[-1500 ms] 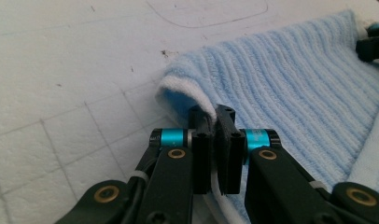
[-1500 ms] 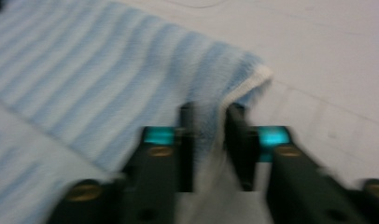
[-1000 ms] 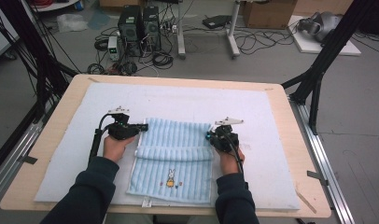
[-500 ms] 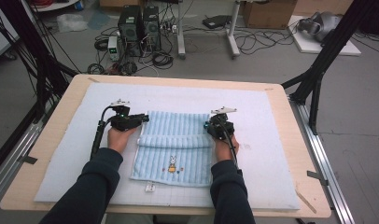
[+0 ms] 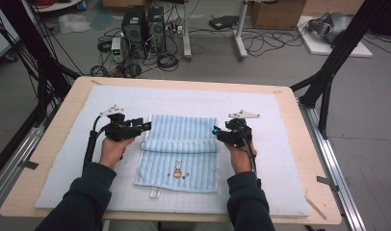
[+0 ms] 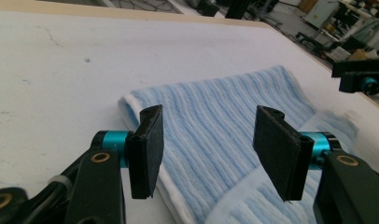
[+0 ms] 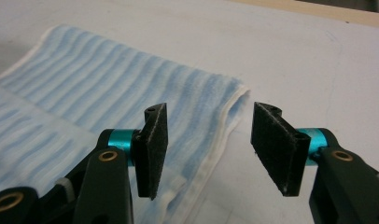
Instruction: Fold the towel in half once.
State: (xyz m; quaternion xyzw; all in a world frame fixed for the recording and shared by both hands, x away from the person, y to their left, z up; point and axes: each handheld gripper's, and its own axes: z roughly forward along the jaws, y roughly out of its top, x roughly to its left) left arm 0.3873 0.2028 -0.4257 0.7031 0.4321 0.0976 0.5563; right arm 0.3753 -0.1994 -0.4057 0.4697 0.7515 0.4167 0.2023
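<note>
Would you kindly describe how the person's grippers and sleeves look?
Both the left gripper and right gripper are black, with flat black pads, teal collars, brass rivets, grey three-cornered top plates and trailing black cables. The sleeves are dark navy.

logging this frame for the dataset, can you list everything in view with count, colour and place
towel: 1, light blue striped, rabbit print, mat centre, folded across the middle
white tag: 1, at towel's near edge
mat: 1, white, covers table
table: 1, light wood
computer towers: 2, black, floor beyond table
cardboard box: 1, brown, floor at back
left gripper: 1, black, open, left of towel
right gripper: 1, black, open, right of towel
</note>
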